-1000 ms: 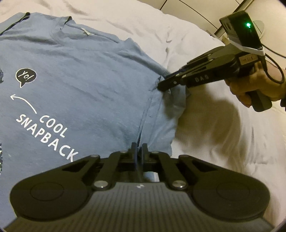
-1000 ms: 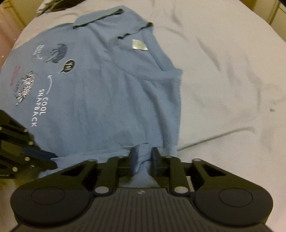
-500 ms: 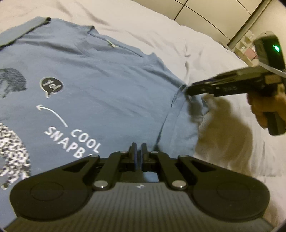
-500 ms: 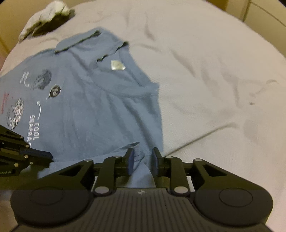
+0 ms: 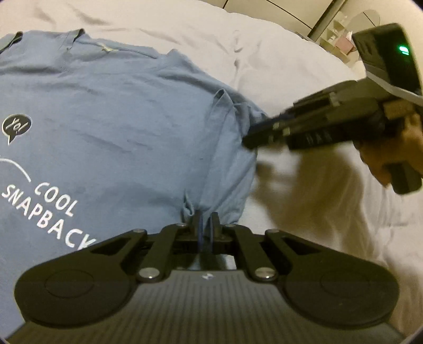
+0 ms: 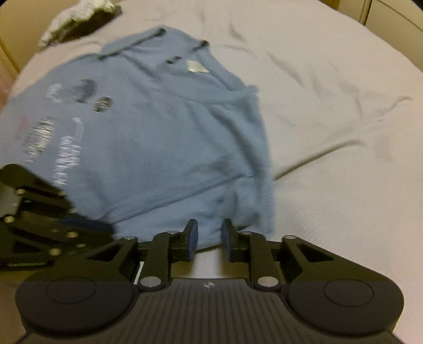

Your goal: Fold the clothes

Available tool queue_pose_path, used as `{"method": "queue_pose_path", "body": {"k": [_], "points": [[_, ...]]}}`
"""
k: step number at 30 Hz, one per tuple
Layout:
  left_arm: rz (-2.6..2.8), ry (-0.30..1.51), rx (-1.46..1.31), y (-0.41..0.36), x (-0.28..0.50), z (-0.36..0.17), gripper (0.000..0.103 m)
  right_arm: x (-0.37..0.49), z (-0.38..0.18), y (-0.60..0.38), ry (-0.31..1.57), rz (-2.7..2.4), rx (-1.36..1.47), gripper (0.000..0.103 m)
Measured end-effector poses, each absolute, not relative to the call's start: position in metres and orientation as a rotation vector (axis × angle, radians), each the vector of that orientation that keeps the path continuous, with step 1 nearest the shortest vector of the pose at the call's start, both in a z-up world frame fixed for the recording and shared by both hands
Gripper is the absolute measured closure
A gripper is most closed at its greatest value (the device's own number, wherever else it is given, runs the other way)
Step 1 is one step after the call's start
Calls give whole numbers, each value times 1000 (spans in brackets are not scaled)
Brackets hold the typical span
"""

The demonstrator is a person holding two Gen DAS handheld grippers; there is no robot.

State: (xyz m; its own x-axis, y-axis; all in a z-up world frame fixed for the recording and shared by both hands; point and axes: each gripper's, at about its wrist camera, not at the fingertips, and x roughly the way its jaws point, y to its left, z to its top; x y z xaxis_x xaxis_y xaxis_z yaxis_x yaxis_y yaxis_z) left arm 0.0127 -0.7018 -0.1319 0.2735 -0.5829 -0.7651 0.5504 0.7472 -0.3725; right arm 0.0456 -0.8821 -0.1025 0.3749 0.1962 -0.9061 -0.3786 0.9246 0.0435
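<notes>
1. T-shirt [image 5: 127, 124], blue, lies spread on the white bedsheet [image 5: 277, 53]; white print "COOL SNAPBACK" and a "Yo!" speech bubble on its front.
2. Collar w/ small neck label [image 6: 195, 66] at the shirt's far end in the right wrist view.
3. Left gripper [image 5: 205, 219]: jaws nearly together, pinching a thin fold of the t-shirt at its near edge, close to the side seam.
4. Right gripper [image 6: 208, 238]: jaws apart w/ a clear gap, blue pads visible; nothing between them, shirt hem just beyond the tips.
5. In the left wrist view the right gripper is at the shirt's side edge, by a raised pucker of fabric; blurred, so can't tell if it touches the cloth.
6. Person's hand [image 5: 391, 150] grips the right gripper's handle.
7. Crumpled grey/dark cloth pile [image 6: 76, 21] on the bed beyond the shirt's collar, well apart from it.
</notes>
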Motion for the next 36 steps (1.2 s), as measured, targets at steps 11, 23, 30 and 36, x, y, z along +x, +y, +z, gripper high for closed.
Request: {"method": "queue_pose_path", "body": {"k": [11, 23, 30, 36], "points": [[-739, 1014, -57, -690, 7, -112, 98, 40, -69, -878, 1011, 383, -170, 87], [-690, 1038, -73, -667, 13, -116, 99, 72, -88, -889, 965, 256, -171, 91], [-665, 1044, 6, -636, 9, -93, 97, 9, -73, -864, 996, 310, -80, 89], [-653, 1040, 84, -602, 6, -78, 97, -16, -114, -828, 1119, 295, -53, 87]]}}
